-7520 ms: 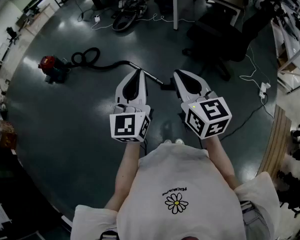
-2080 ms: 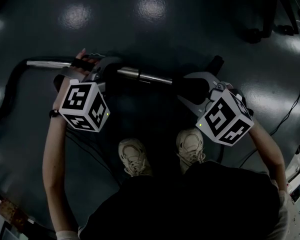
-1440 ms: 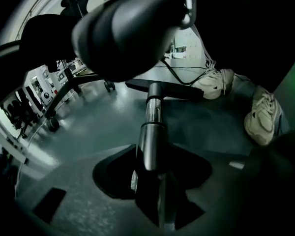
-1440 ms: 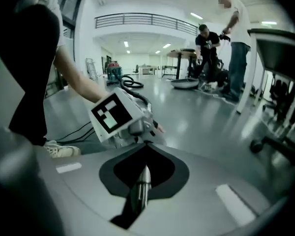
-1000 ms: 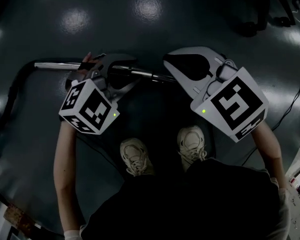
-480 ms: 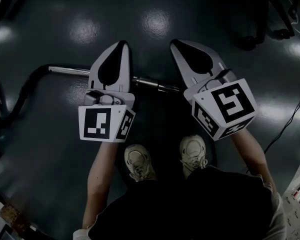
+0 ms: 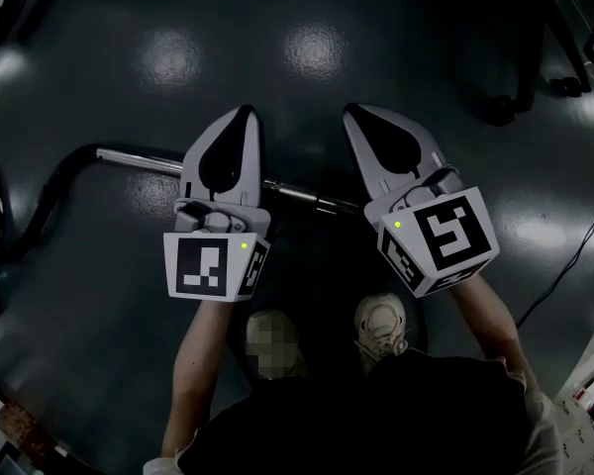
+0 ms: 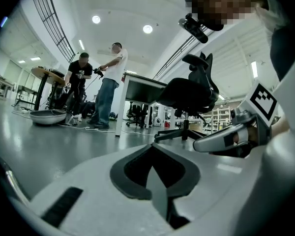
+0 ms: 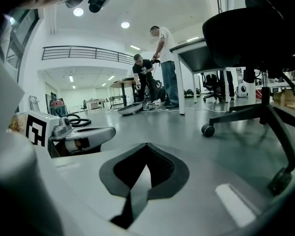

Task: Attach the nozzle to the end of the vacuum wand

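The vacuum wand (image 7: 139,156), a thin metal tube, lies on the dark floor and runs right beneath both grippers. Its black hose (image 7: 42,204) curves away at the left. The wand's right end passes under my right gripper (image 7: 356,115), and in the dark there I cannot make out the nozzle. My left gripper (image 7: 243,115) hovers above the tube, shut and empty. The right gripper is also shut with nothing in it. In the left gripper view the left gripper (image 8: 151,147) has its jaws together. In the right gripper view the right gripper (image 9: 146,145) does too.
The person's shoe (image 7: 381,325) stands just behind the wand. An office chair (image 8: 191,92) and a desk (image 8: 142,90) stand ahead, with two people (image 8: 96,90) further off. A red vacuum canister (image 9: 56,104) sits at the far left. A cable (image 7: 572,255) crosses the floor at the right.
My left gripper has let go of the wand, lifted, rolled upright and shut. The right gripper has shifted slightly and stays shut. The wand lies where it was.
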A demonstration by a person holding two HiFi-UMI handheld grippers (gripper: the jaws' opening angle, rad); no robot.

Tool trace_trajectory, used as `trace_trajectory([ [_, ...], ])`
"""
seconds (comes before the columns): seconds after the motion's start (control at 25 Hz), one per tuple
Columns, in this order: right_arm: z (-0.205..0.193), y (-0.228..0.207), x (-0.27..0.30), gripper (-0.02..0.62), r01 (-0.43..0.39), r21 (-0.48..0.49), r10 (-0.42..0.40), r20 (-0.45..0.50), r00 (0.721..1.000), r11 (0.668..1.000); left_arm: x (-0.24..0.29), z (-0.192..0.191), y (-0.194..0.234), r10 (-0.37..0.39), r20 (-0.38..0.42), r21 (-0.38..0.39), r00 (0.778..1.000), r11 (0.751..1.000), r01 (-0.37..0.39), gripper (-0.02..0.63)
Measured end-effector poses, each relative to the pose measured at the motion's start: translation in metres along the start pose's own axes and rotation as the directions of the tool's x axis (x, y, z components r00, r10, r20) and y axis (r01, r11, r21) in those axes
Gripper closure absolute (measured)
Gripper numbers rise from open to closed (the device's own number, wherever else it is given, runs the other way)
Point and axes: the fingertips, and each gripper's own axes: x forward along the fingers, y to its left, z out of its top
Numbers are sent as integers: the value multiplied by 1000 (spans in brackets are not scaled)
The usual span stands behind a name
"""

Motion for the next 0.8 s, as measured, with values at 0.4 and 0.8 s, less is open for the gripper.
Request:
trace_trajectory([
  [0.4, 22, -39, 22, 588, 73, 94, -72, -11, 997, 993, 32, 19, 25, 52, -18, 39, 998, 998, -52, 603],
  [0.8, 363, 17, -111, 588, 47, 161, -44, -23, 999, 986, -5, 403, -3, 150, 23, 37, 988, 988, -151, 603],
])
